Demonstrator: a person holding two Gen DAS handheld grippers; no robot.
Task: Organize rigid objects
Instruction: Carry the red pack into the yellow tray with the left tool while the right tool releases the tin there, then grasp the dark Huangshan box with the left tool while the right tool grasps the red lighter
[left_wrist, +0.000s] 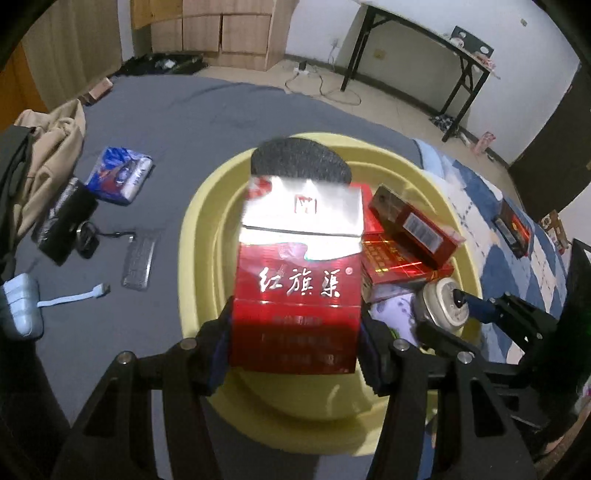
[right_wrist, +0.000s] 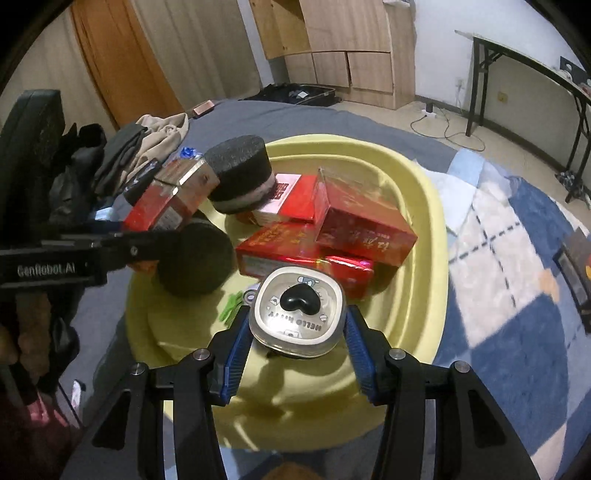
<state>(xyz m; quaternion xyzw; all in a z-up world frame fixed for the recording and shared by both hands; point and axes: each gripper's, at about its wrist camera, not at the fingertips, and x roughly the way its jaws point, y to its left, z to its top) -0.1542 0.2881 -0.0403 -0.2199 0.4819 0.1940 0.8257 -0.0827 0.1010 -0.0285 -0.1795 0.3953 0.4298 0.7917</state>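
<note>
Left gripper (left_wrist: 295, 354) has its fingers clamped on a red cigarette pack (left_wrist: 299, 288), right gripper (right_wrist: 295, 350) squeezes a small metal tin (right_wrist: 297, 314), both over the yellow basin (right_wrist: 424, 236) on the bed.

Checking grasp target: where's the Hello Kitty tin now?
Right wrist view, low centre: Hello Kitty tin clamped in the right gripper, over the yellow basin, just before the red boxes.

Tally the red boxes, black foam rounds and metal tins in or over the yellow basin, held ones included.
Red boxes: 4
Black foam rounds: 2
Metal tins: 1
Total: 7
</note>
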